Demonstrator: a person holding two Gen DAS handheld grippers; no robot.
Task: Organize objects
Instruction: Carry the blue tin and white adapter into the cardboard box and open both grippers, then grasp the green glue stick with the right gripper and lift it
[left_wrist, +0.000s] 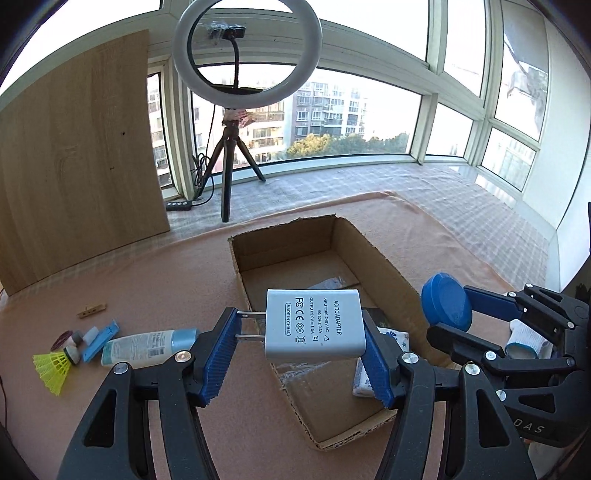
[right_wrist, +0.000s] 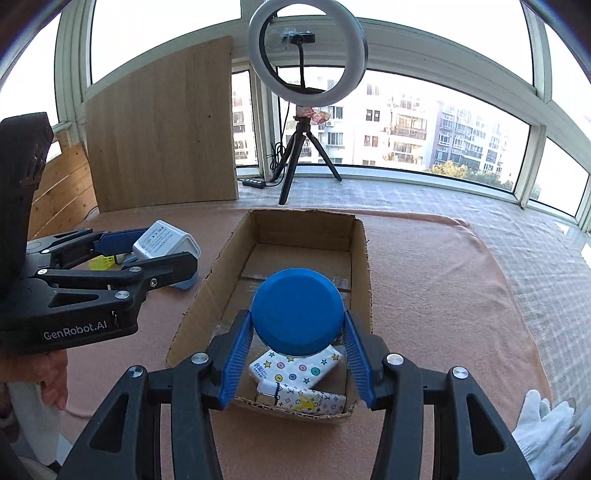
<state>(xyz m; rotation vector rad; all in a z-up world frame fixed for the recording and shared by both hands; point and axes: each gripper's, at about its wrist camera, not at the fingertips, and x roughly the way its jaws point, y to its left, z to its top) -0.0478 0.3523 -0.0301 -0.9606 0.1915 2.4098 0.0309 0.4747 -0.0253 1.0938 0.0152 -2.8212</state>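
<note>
My left gripper (left_wrist: 301, 354) is shut on a white AC/DC adapter (left_wrist: 314, 325) and holds it over the left wall of the open cardboard box (left_wrist: 373, 254). My right gripper (right_wrist: 297, 354) is shut on a round blue lid (right_wrist: 297, 312) and holds it above the box's near end (right_wrist: 364, 273). In the right wrist view the left gripper (right_wrist: 147, 251) with the adapter (right_wrist: 162, 240) is left of the box. In the left wrist view the right gripper (left_wrist: 476, 314) with the lid (left_wrist: 447, 306) is right of the box. Inside the box lie a star-patterned tissue pack (right_wrist: 295, 367) and a patterned lighter (right_wrist: 306, 400).
On the pink cloth left of the box lie a white tube (left_wrist: 147, 347), a yellow shuttlecock (left_wrist: 53, 367), a blue strip (left_wrist: 101, 339), a wooden clothespin (left_wrist: 91, 310) and small bits. A ring light on a tripod (left_wrist: 229, 162) and a wooden board (left_wrist: 74, 155) stand behind.
</note>
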